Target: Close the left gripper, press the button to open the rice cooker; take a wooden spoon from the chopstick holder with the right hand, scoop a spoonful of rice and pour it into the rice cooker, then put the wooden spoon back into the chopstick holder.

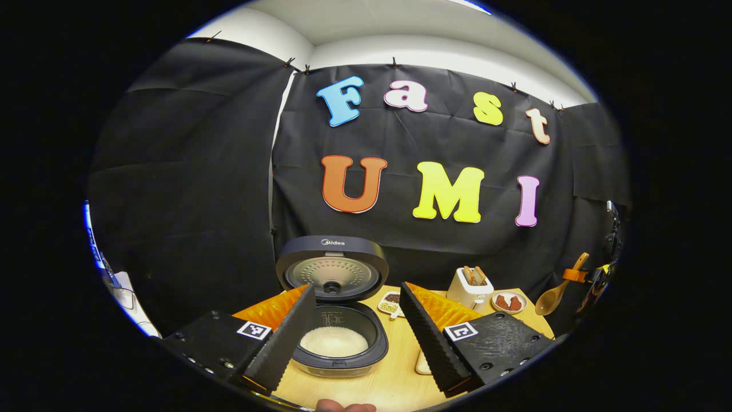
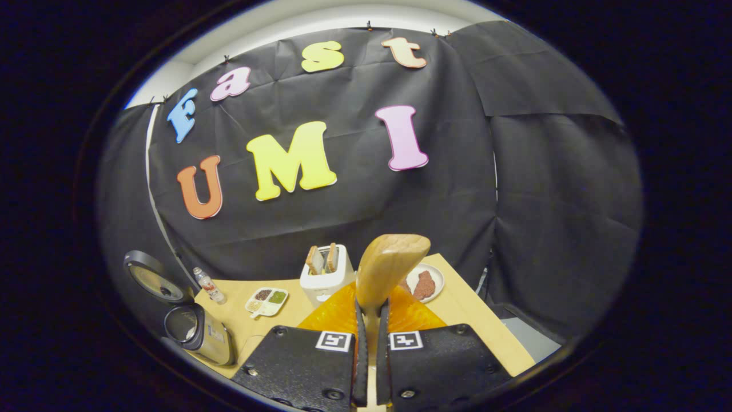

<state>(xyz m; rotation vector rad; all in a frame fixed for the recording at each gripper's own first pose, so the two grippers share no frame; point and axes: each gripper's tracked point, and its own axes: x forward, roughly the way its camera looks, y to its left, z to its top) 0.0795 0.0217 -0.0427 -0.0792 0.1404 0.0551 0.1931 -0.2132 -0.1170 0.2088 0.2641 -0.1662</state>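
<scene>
The rice cooker stands with its lid raised, and white rice lies in the pot. My left gripper hangs open just in front of it, one finger on each side of the pot, holding nothing. The right gripper is shut on the handle of the wooden spoon, whose bowl stands upright with its back to the camera. In the left gripper view the same spoon hangs in the air at the far right. The cooker sits low left in the right gripper view.
On the wooden table stand a white toaster with bread, a plate of red slices and a divided dish of grains. A small bottle stands near the cooker. The table's right edge drops off.
</scene>
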